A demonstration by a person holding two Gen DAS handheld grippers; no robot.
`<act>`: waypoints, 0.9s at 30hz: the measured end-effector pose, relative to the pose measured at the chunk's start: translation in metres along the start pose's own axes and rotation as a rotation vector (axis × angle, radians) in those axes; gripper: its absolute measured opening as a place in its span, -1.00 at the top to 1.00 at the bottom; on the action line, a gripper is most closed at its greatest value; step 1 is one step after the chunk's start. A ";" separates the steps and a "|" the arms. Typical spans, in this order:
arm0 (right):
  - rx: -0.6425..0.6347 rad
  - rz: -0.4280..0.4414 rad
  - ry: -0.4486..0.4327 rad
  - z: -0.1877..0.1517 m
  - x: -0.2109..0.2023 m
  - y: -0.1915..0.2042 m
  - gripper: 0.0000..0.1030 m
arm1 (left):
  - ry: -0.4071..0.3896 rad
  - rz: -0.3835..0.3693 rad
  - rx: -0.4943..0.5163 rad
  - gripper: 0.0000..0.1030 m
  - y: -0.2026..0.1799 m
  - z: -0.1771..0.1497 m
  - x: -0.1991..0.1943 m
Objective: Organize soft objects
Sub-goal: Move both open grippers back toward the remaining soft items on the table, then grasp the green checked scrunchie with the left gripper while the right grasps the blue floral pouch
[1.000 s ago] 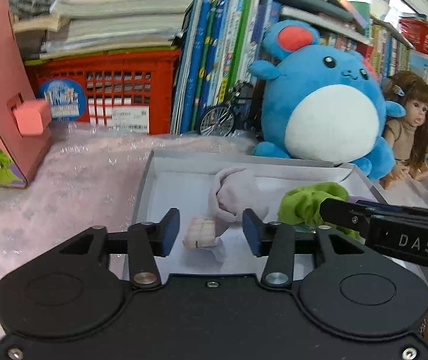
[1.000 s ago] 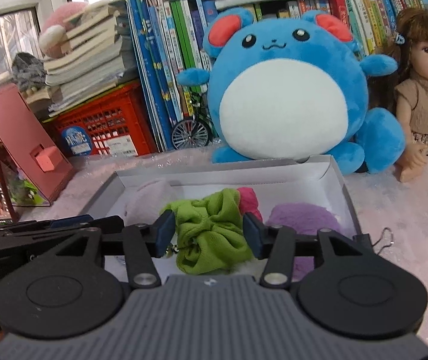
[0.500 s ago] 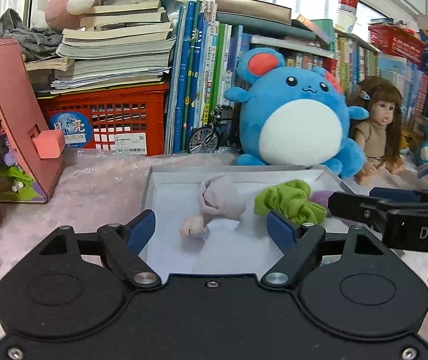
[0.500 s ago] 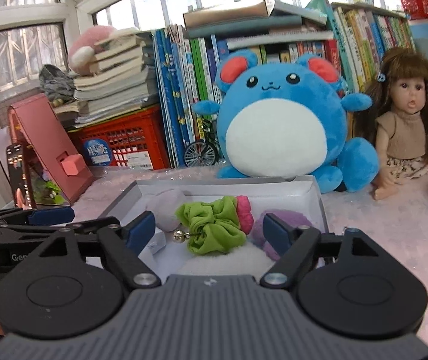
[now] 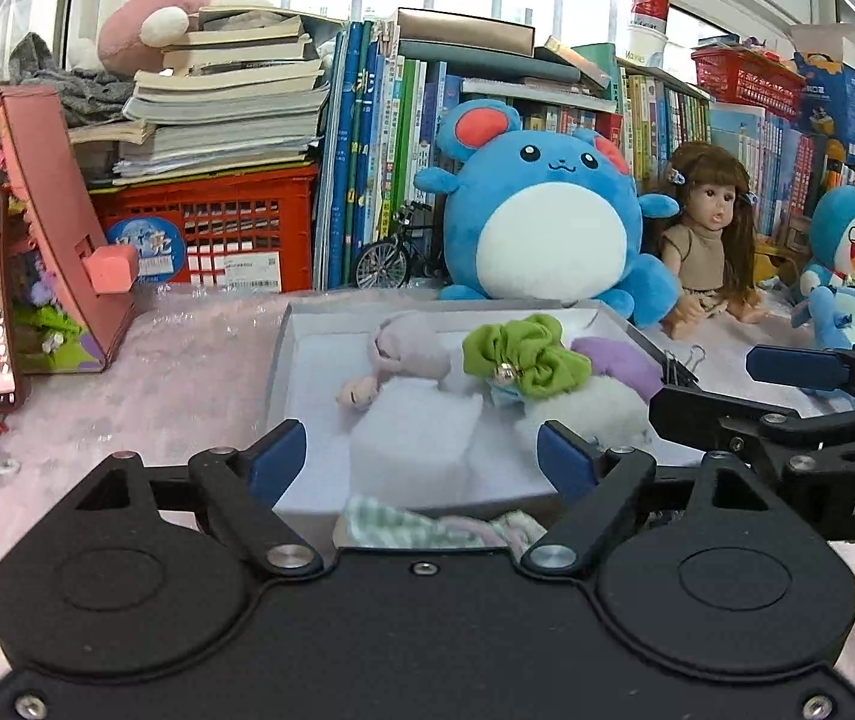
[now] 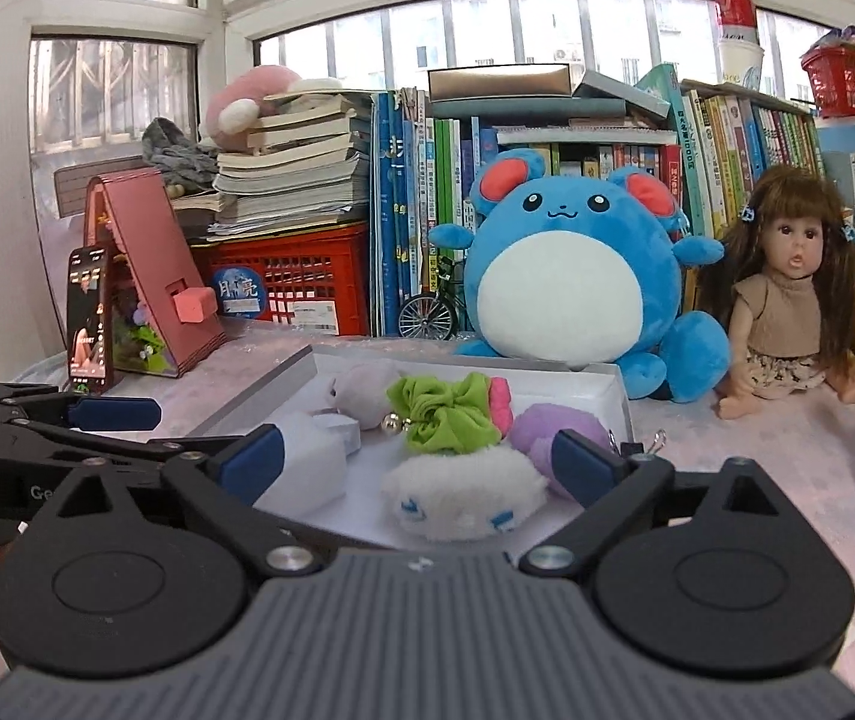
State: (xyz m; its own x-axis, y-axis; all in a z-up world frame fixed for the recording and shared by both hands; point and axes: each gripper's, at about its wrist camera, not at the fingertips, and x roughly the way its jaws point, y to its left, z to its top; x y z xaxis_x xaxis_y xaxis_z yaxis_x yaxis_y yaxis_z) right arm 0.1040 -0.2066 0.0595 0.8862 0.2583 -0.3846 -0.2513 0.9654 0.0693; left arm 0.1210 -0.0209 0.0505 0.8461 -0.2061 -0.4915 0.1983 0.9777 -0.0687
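**Both tongs empty and spreading at the near edge of the tray**

The left tongs hang just short of the shallow white tray, their jaws opening with nothing pressed between the blue pads; only the tray's near rim and a striped cloth lying outside it on the desk show through the gap. The right tongs are likewise released and opening, framing a fluffy white plush without touching it. Both point slightly down toward the tray, which suits a pause between picks.

The soft things sit gathered in the tray, likely so that they stay in one place: a green scrunchie near the middle, a pale grey pouch just left of it, a purple plush to the right and a white block at the near left. The scrunchie's long axis runs left to right, its small bell at the left end. The white plush also lies crosswise, face toward the right camera.

Behind the tray a big blue plush and a doll sit upright against the books
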 end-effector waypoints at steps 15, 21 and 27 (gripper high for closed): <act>-0.050 -0.085 0.012 -0.036 -0.028 0.002 -1.00 | 0.058 0.032 -0.088 -0.56 0.005 -0.032 -0.008; -0.057 -0.117 0.028 -0.048 -0.034 0.001 -1.00 | 0.091 0.028 -0.117 -0.32 0.007 -0.037 -0.004; -0.054 -0.160 0.050 -0.057 -0.035 0.000 -1.00 | 0.100 0.013 -0.136 0.01 0.009 -0.039 -0.004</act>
State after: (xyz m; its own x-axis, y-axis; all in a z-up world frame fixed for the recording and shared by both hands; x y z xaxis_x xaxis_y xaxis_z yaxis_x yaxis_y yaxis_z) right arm 0.0511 -0.2176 0.0208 0.8963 0.0980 -0.4325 -0.1301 0.9905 -0.0452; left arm 0.1003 -0.0096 0.0175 0.7934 -0.1950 -0.5766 0.1131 0.9780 -0.1751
